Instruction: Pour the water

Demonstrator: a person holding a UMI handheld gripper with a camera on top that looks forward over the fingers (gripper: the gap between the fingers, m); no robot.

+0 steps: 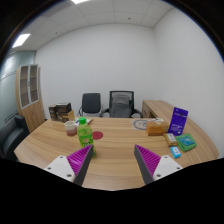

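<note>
A white-walled office room holds a long curved wooden table [115, 150], with ceiling lights above. Taking the green bottle [86, 131] as the landmark: far to its left a tall shelf unit [31, 92] stands against the wall. The bottle itself stands upright on the table, beyond the left finger [79, 160] and apart from it. Just behind it to the left sits a small pale box [72, 126]. Behind and to its right, two office chairs [106, 104] face the table. Further right lie a brown box [157, 126], an upright purple card [178, 121] and teal packets [181, 146]. The gripper [113, 160] is spread wide, grasping nothing.
</note>
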